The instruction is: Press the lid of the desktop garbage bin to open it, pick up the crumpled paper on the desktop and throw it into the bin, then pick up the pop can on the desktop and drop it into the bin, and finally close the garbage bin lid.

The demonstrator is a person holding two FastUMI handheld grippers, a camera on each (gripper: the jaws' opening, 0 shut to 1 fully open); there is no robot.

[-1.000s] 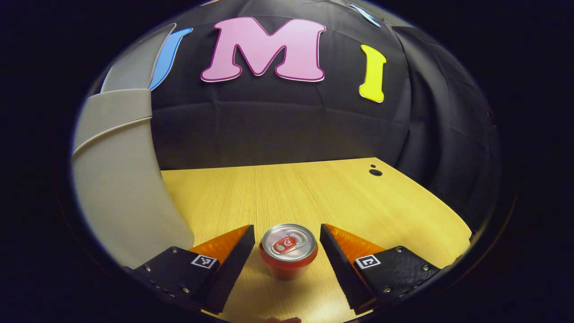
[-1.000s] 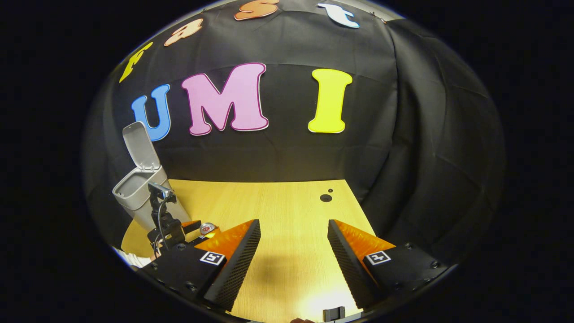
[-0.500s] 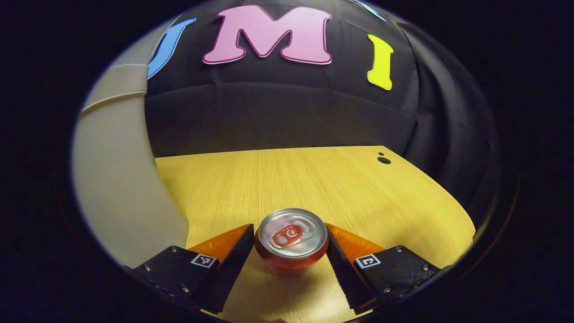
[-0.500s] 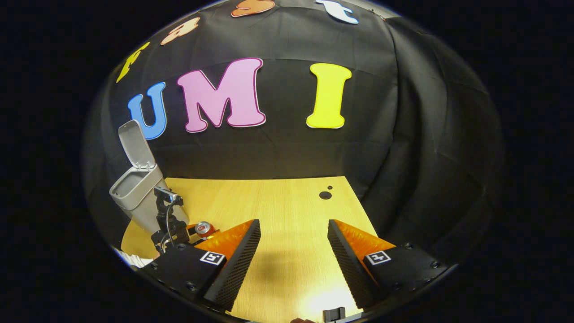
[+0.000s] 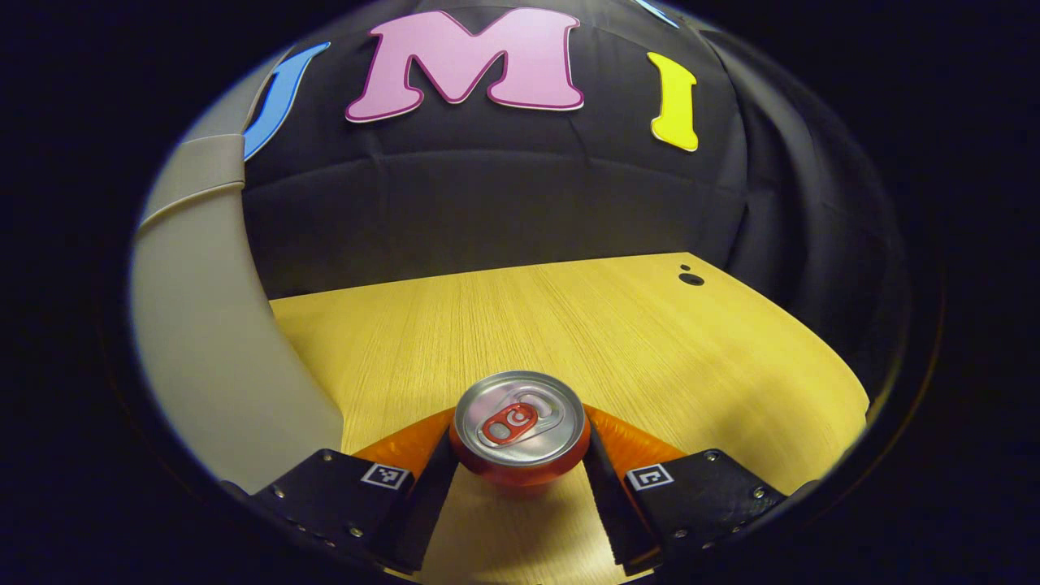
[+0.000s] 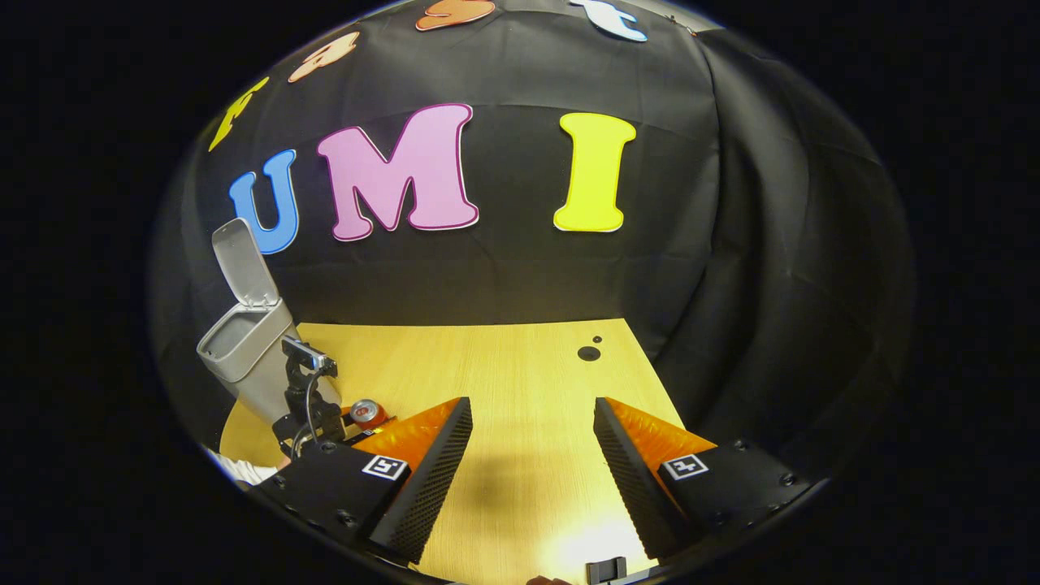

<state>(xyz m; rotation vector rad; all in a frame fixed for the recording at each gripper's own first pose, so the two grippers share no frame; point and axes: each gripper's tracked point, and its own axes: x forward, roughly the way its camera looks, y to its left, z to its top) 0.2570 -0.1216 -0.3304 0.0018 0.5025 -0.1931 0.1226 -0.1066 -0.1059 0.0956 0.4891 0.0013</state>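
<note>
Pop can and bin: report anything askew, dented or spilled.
Nothing stands out. The pop can stands upright and undented between the left hand-held gripper fingers; the bin stands with its lid raised, no spill.

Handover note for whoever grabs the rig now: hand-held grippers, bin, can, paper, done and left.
Left hand-held gripper: shut on the pop can, which stands upright between its fingers; whether it is off the desktop yet, I cannot tell.
Right hand-held gripper: open, holding nothing, over bare desktop.
Garbage bin: at the left, beside the can, lid swung up.
Crumpled paper: nowhere on the visible desktop, presumably already in the bin; the inside cannot be seen.
Done: lid opened, can gripped.
Left: carry the can over the bin, drop it in, close the lid.
</note>
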